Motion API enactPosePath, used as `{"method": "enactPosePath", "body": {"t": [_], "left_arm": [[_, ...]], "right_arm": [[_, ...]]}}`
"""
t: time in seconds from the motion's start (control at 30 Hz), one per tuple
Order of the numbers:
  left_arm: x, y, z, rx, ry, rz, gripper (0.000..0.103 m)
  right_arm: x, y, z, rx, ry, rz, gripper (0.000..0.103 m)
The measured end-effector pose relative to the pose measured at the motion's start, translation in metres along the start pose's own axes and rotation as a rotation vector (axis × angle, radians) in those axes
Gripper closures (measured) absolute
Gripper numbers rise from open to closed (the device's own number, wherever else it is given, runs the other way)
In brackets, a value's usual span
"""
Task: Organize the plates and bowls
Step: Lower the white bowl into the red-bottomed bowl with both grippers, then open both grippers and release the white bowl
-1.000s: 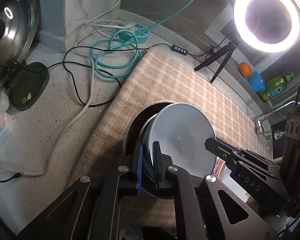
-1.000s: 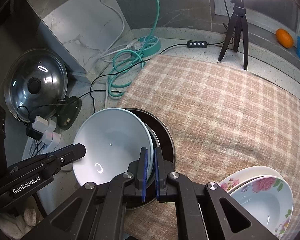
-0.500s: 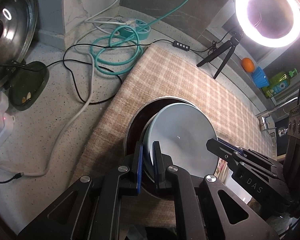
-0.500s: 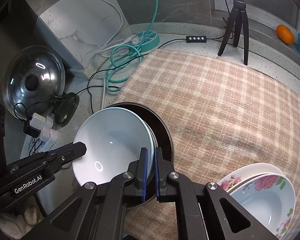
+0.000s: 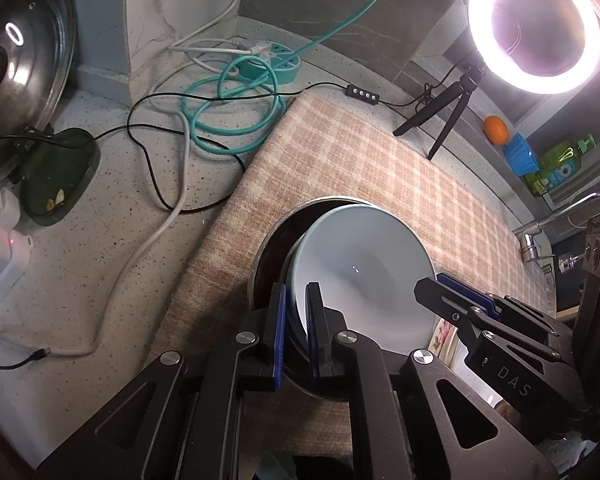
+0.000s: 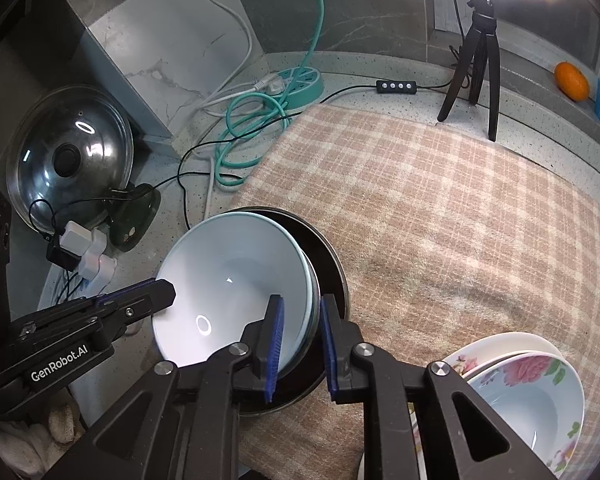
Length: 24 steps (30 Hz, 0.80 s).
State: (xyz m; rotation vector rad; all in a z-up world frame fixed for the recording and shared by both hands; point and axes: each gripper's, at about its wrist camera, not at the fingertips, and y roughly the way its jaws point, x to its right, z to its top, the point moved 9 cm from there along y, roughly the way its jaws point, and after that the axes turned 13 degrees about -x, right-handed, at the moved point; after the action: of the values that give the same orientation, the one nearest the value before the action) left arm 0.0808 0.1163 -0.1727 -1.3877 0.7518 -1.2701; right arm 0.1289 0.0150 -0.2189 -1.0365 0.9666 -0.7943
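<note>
**A:** What surrounds the work area?

**B:** I see a beige checked cloth (image 6: pixel 440 208) spread over a speckled stone counter (image 5: pixel 100 248). A lit ring light (image 5: pixel 534 26) stands on a small black tripod (image 6: pixel 478 64) at the cloth's far edge.

**A:** And to the side?

**B:** A teal cable (image 5: pixel 228 120) lies coiled by a round teal power strip (image 6: pixel 306 82). A glass pot lid (image 6: pixel 70 156) leans against the wall, with white plugs (image 6: pixel 86 252) near it. I also see an orange (image 6: pixel 572 80) on the ledge and a green bottle (image 5: pixel 560 162).
</note>
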Motion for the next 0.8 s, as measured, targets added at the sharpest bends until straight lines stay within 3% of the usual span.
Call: {"method": "enactPosePath", "body": {"t": [0.2, 0.8], "left_arm": [[-0.004, -0.008, 0.001, 0.02, -0.007, 0.004, 0.095], [-0.048, -0.022, -0.01, 0.05, -0.07, 0.028, 0.092]], "right_arm": [[0.001, -0.009, -0.001, 0.025, -0.007, -0.007, 0.08], [0.039, -0.027, -0.007, 0.094, 0.084, 0.0, 0.08]]}}
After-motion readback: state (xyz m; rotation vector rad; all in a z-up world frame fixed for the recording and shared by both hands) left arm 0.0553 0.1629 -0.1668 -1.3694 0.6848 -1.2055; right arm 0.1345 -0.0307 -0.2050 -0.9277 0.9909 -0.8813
